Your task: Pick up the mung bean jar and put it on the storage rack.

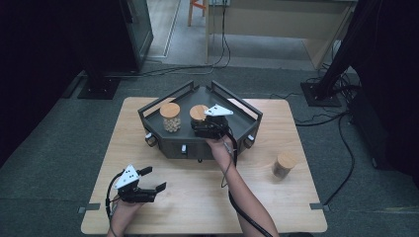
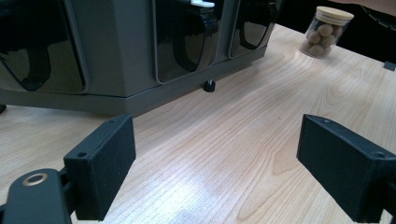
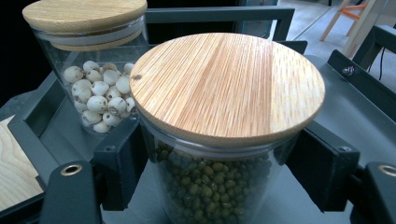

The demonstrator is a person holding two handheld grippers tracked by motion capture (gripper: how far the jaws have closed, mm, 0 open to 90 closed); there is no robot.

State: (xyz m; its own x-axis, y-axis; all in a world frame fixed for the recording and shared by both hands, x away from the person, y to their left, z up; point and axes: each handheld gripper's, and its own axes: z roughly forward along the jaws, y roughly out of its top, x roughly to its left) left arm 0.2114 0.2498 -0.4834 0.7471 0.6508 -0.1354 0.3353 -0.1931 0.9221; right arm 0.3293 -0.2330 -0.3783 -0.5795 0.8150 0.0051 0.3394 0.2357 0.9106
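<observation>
Fingers of the right gripper squeeze the glass of a jar of green beans, one black pad on each side, just under its round wooden lid. That jar is on the dark tray, near the tray's front edge and about halfway along it. It looks like the jar is being set down there, or is just about to be lifted; I cannot tell which. If it is being set down, the next move is to let go gently and pull back without knocking the jar of white balls just beside it, nearer the tray's left side. The left gripper waits with its jaws wide apart and nothing between them, over the desk near the front left corner. A third jar stands alone near the desk's right edge. The desk is pale wood. Past it lie a grey floor, black cables, dark stands and a wooden bench far off.
</observation>
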